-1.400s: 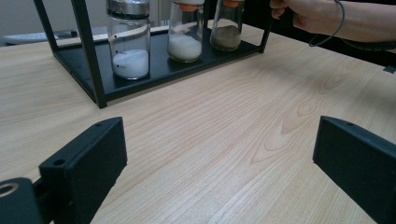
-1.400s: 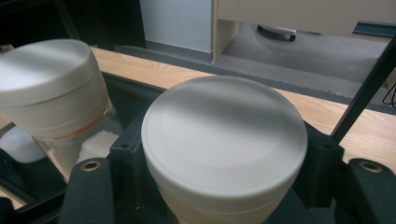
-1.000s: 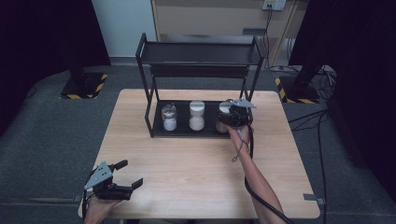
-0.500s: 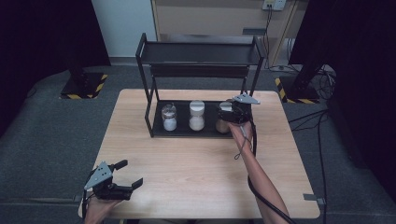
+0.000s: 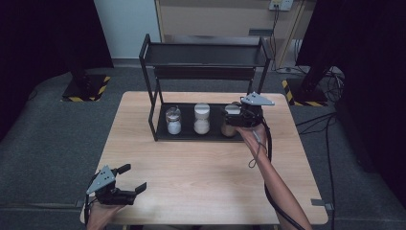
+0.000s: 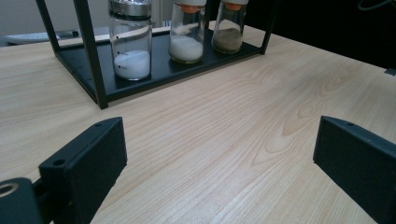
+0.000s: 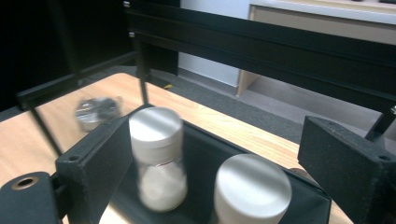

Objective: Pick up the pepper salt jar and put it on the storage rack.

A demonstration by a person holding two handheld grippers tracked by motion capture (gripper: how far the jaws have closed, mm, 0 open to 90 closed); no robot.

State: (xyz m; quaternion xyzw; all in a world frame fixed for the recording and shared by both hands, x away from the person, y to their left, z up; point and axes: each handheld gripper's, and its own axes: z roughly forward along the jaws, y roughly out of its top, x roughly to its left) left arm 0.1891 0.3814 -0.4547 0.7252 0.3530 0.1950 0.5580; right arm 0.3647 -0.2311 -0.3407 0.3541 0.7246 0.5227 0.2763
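Three jars on the bottom shelf of the black rack [image 5: 152, 103], all upright in a row. My right gripper [image 5: 238, 116] is over the rightmost one, the brown-filled jar [image 6: 228, 29]; in the right gripper view its white lid [image 7: 252, 189] sits low between my two jaws, closer to the left one, neither pad touching it. Those jaws have just been opening, now wide apart, gripping nothing. Middle jar [image 5: 201, 118], white powder, just beside the brown one; left jar [image 5: 173, 120] with a metal cap stands a bit apart from the middle. My left gripper [image 5: 132, 178] is at the near left corner of the table [image 5: 201, 182], well apart from the rack, jaws spread wide, bare wood between them, holding nothing. In the left gripper view the rack and jars are far ahead, past the left jaw
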